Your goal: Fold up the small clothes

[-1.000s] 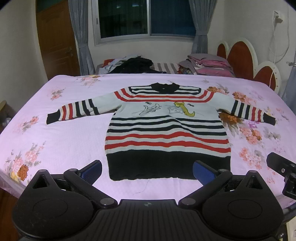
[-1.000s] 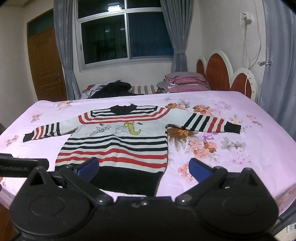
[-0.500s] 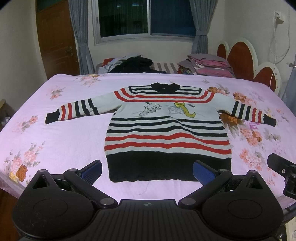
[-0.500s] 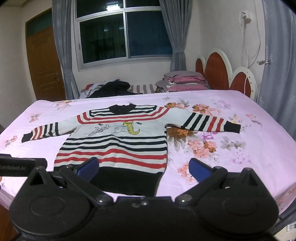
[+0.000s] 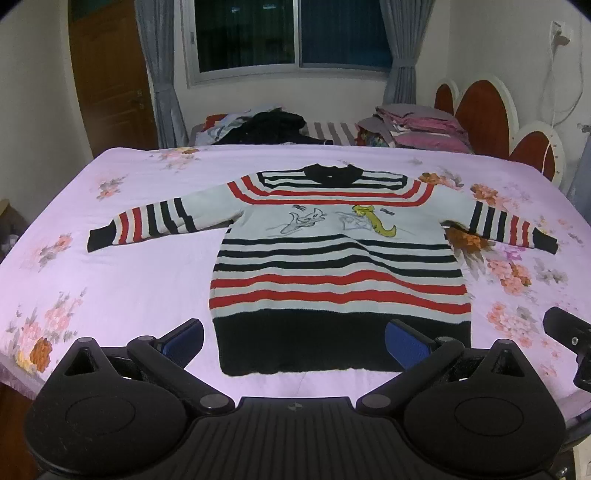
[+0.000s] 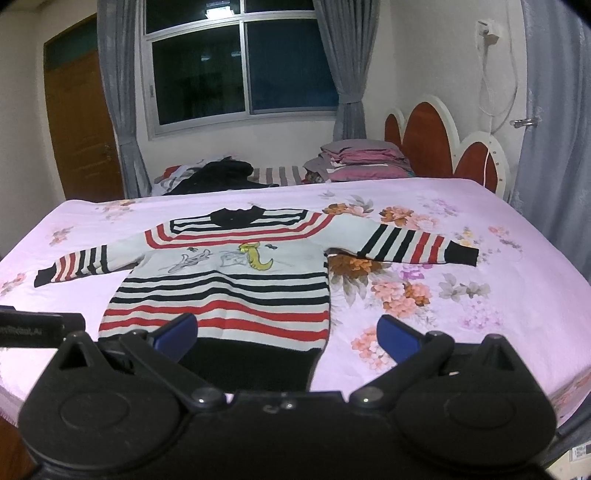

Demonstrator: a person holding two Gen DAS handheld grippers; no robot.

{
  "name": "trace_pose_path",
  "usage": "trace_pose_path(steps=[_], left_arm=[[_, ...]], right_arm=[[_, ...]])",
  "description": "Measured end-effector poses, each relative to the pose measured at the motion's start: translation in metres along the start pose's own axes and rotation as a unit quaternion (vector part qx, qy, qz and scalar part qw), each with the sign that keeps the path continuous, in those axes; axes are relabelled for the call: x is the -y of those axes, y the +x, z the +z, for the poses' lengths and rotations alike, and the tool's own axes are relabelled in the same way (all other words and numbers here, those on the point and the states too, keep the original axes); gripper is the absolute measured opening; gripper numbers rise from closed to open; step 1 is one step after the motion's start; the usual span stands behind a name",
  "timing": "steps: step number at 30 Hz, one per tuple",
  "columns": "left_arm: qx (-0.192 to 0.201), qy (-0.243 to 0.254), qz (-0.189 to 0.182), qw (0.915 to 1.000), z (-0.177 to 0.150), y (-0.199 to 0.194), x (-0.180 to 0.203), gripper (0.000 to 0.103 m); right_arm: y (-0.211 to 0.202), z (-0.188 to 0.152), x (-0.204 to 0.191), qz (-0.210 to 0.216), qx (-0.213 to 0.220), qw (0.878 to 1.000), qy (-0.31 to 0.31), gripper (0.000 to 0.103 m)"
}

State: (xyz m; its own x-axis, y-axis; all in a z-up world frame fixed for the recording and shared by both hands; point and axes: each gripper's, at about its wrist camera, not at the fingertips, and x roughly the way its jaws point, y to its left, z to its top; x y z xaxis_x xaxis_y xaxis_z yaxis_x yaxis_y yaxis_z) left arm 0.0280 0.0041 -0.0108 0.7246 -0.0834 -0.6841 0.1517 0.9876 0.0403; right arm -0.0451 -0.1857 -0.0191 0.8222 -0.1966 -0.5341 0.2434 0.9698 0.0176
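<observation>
A small striped sweater point(image 5: 332, 266), white with red and black bands and a cartoon print, lies flat and face up on the pink floral bed sheet point(image 5: 110, 280), both sleeves spread out. It also shows in the right wrist view point(image 6: 229, 291). My left gripper point(image 5: 293, 341) is open and empty, above the bed's near edge in front of the black hem. My right gripper point(image 6: 286, 334) is open and empty, over the hem's right corner. The right gripper's body shows at the left wrist view's right edge point(image 5: 569, 332).
A pile of dark clothes point(image 5: 266, 127) and folded pink bedding point(image 5: 417, 129) lie beyond the far side of the bed. A red and white headboard point(image 5: 480, 110) stands at the right. A wooden door point(image 5: 110, 81) is at the left, a window point(image 5: 291, 33) behind.
Both grippers have barely shifted; the sweater sits very slightly lower and closer in the views. Nothing was grasped or released.
</observation>
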Motion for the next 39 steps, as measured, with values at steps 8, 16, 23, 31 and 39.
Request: trace_pose_path(steps=[8,16,23,31,39], left_arm=[[-0.009,0.008,-0.009,0.9999,0.019,0.032,0.001,0.103],[-0.015,0.024,-0.026,0.9993,0.052,0.084,-0.004,0.103],[-0.029,0.033,-0.049,0.9979,0.087,0.141,-0.015,0.103],[-0.026,0.036,-0.051,0.9977,0.118,0.201,-0.014,0.103],[-0.040,0.037,-0.042,0.9976,0.128,0.248,0.014,0.103]], right_arm=[[0.029,0.006,0.007,-0.032,-0.011,0.999,0.016,0.103],[0.068,0.019,0.004,-0.062,-0.013,0.998,0.031,0.103],[0.108,0.038,-0.004,-0.093,-0.011,0.995,0.039,0.103],[0.152,0.059,0.010,-0.126,-0.011,0.991,0.046,0.096],[0.208,0.064,0.077,-0.146,-0.037,0.985,0.082,0.086]])
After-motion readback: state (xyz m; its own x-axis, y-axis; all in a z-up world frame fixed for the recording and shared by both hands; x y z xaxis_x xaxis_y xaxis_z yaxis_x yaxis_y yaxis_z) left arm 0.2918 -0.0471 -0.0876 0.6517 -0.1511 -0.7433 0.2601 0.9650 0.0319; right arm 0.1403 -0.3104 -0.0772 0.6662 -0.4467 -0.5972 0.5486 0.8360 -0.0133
